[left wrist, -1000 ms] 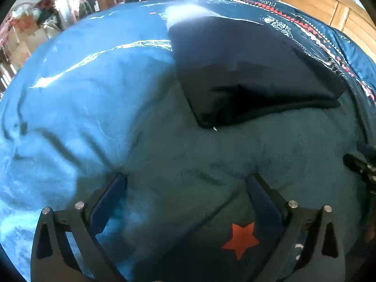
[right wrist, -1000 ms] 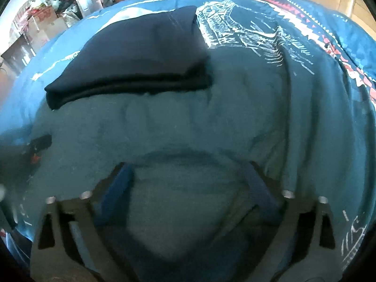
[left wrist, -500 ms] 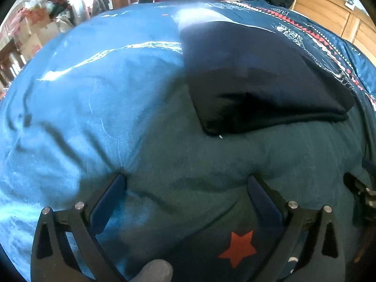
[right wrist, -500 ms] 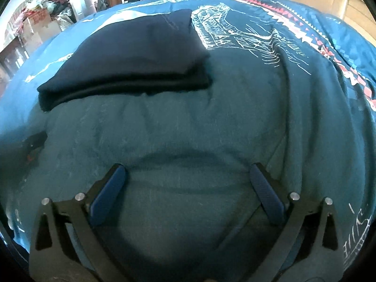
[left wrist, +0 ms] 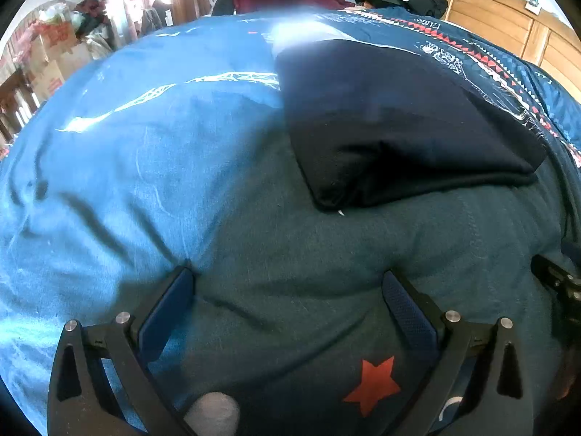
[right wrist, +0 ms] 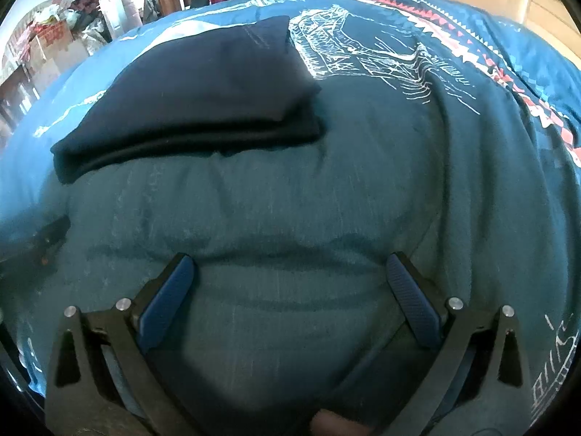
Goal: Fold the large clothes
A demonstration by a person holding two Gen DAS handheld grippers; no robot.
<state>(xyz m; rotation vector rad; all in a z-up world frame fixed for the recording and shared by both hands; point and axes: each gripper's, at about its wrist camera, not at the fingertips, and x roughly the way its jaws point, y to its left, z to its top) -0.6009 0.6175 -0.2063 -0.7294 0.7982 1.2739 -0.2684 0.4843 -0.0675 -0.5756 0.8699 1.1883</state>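
Already folded, a dark navy garment (left wrist: 399,116) lies as a compact rectangle on the blue printed bedspread (left wrist: 127,152); in the right wrist view the same bundle (right wrist: 203,98) shows stacked layers along its near edge. Everything else is best placed from that bundle. On its near side, touching or almost touching its folded edge, spreads a dark teal garment (left wrist: 326,254), soft and rumpled, with shallow creases running across it (right wrist: 290,218). A red star print (left wrist: 374,381) sits on cloth at the near end, farthest from the bundle.

The left gripper (left wrist: 287,301) hangs low over the teal cloth with its blue pads spread wide and nothing between them. The right gripper (right wrist: 290,290) is likewise wide apart and empty, over the same cloth on the side away from the bundle's left corner. Whether the fingertips press into the fabric I cannot tell.

Judging by this, one piece is done and the teal one is in hand, at the stage of finding a grip. The next move probably calls for each gripper to close on a near edge or corner, pinching one layer cleanly, then lift and carry it toward the bundle, keeping the edges level so the fold lands square.
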